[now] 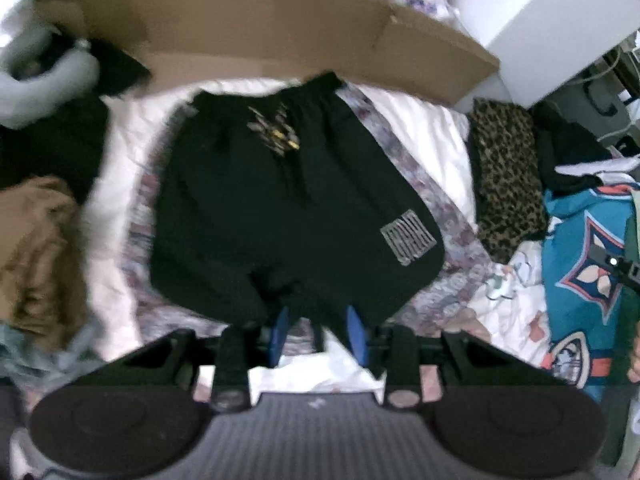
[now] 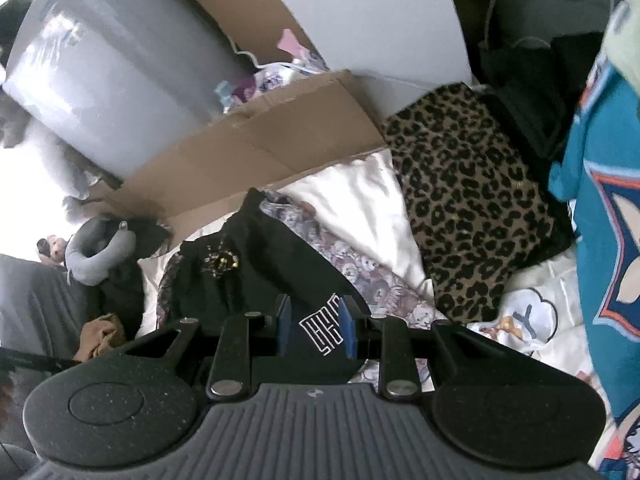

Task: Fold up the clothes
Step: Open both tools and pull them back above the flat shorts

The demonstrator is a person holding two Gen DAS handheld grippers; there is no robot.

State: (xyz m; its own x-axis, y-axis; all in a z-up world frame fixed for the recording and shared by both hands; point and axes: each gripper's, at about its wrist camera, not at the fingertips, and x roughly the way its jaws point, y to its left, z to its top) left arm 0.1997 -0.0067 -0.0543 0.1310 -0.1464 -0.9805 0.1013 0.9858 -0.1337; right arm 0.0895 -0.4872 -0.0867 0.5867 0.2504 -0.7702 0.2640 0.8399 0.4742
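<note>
Black shorts (image 1: pixel 280 200) lie flat on a patterned sheet (image 1: pixel 452 216) on the bed, waistband at the far end. A grey logo patch (image 1: pixel 408 236) marks one leg. My left gripper (image 1: pixel 318 332) hovers above the near hem, blue fingers (image 1: pixel 280 332) apart, pressing on nothing. In the right wrist view the shorts (image 2: pixel 256 272) appear at an angle. My right gripper (image 2: pixel 315 326) hangs over the leg with the logo (image 2: pixel 324 332), which shows through the gap between its blue pads (image 2: pixel 284 320). The pads stand apart and grip nothing.
A cardboard box (image 1: pixel 280 28) lines the far side of the bed. A leopard-print garment (image 1: pixel 508 176) and a teal jersey (image 1: pixel 588 260) lie to the right. On the left are a brown garment (image 1: pixel 36 248), dark clothes and a grey neck pillow (image 1: pixel 44 76).
</note>
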